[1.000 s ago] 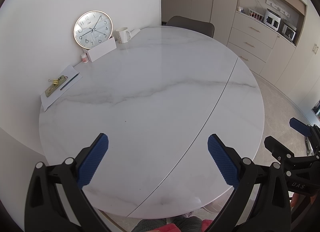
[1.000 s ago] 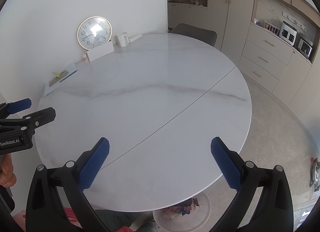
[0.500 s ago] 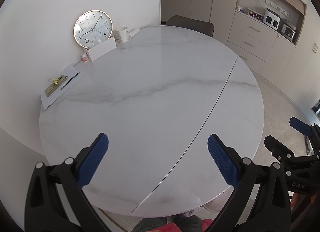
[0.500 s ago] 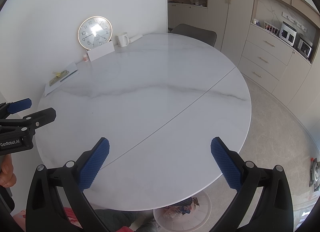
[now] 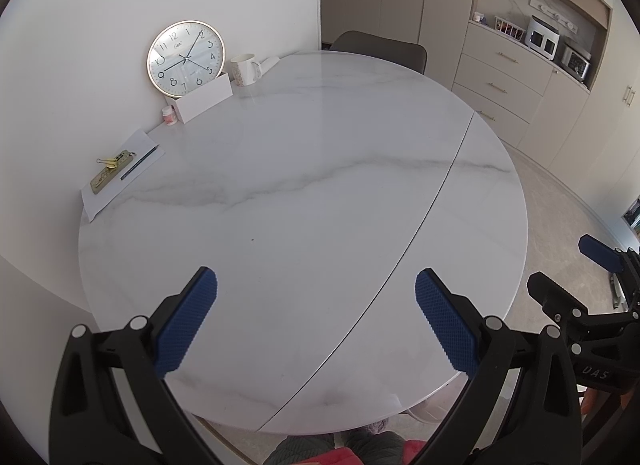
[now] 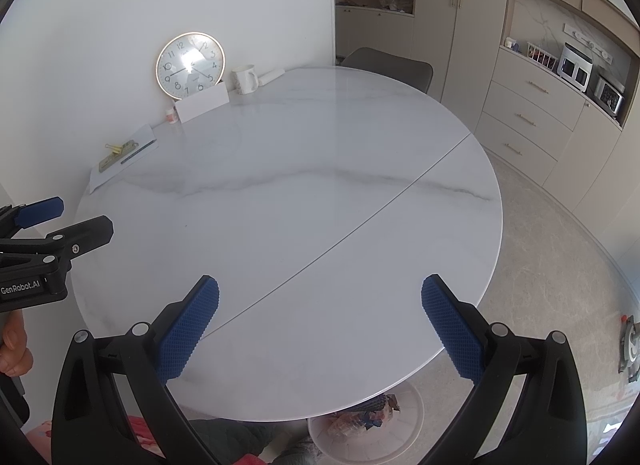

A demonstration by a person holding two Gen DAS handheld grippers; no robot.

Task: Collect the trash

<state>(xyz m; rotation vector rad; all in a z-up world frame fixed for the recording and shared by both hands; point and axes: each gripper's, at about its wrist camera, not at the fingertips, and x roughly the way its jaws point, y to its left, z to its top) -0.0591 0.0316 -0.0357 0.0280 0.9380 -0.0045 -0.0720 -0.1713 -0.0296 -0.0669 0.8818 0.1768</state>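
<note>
Left gripper [image 5: 316,321]: jaws spread wide, holding nothing, above table [image 5: 304,193]. Right gripper [image 6: 320,325]: likewise. Trash [image 6: 366,413]: crumpled wrappers in white bin [image 6: 412,421], under table's near edge.

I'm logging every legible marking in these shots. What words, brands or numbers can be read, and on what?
"GenRobot.AI": on the body of the left claw, seen in the right wrist view.
"DAS": on the body of the right claw, seen in the left wrist view.
"1" to "12": hour numerals on the wall clock.
Small brand script under the clock's 12: too small to read.
Mug pattern: no readable text.
</note>
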